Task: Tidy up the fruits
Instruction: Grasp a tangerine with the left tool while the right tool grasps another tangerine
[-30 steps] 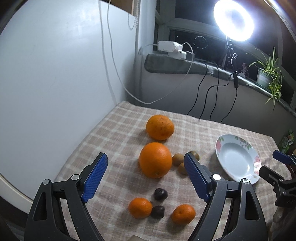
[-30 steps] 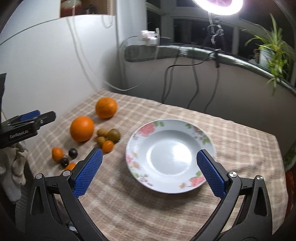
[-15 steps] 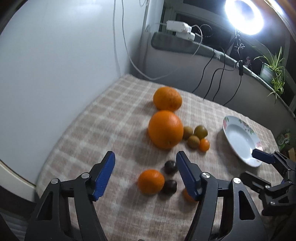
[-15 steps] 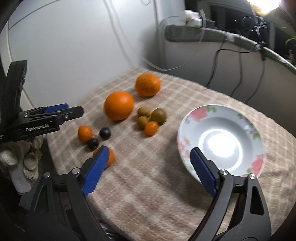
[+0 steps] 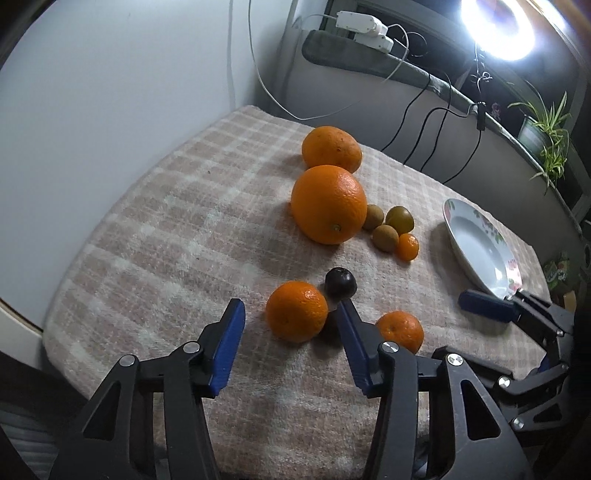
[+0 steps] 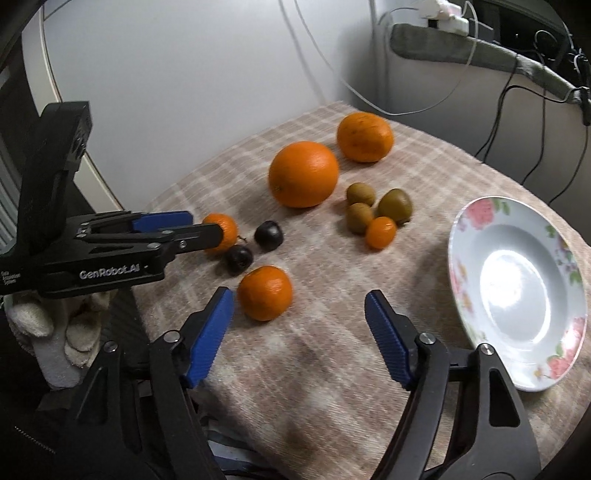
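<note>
Room dim. My main light: ring lamp (image 5: pixel 498 27) top right in left view, blown out to white flare. Fruit shadows fall toward me and leftward on desk (image 5: pixel 177 221). Bright glare patch in plate (image 6: pixel 513 280). Fisheye bends walls; corners vignette black. Right view slightly soft; near edges blurred.

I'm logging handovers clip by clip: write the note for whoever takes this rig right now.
Left gripper: closing around a small mandarin, pads not yet touching.
Right gripper: closing, holding nothing, near another mandarin.
On the checked cloth: two large oranges, three kiwis, a tiny orange fruit, two dark plums.
Plate: holds nothing.
Done: nothing sorted. Left: all fruit.
</note>
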